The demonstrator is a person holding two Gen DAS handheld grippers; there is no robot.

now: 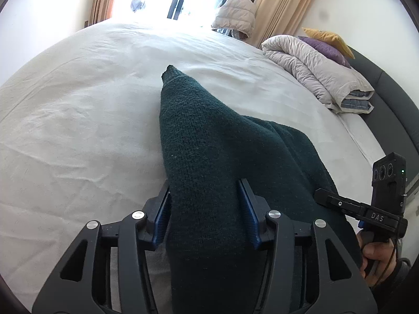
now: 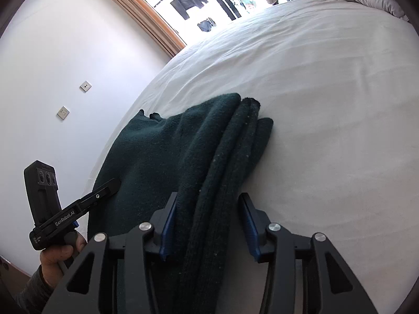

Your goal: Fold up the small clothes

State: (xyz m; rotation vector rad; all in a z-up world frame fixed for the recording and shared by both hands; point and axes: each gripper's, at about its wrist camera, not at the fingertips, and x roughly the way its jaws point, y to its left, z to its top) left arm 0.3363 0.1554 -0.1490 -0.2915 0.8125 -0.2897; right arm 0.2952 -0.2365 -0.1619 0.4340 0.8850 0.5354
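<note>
A dark green knitted sweater (image 1: 209,144) lies on a white bed (image 1: 78,117), partly folded lengthwise into a long strip. 2 hand-held claws point down at its near end, side by side.

The left claw (image 1: 207,209) has the sweater running straight ahead from between its blue pads (image 1: 247,209). The jaws stand about half open, and the cloth fills the gap; whether the pads press it cannot be told for certain. In the right wrist view, the right claw (image 2: 209,219) is also about half open, with stacked layers of the sweater (image 2: 209,144) between its jaws. Its right pad (image 2: 248,222) stands clear of the cloth, so the grip looks released.

The step appears to be laying a fold down on the bed and letting go. The next move probably calls for drawing both claws back without dragging the layers, then taking hold for a crosswise fold.

Both claws tilt downward toward the bed. A folded quilt (image 1: 314,70) sits far ahead to the right.
</note>
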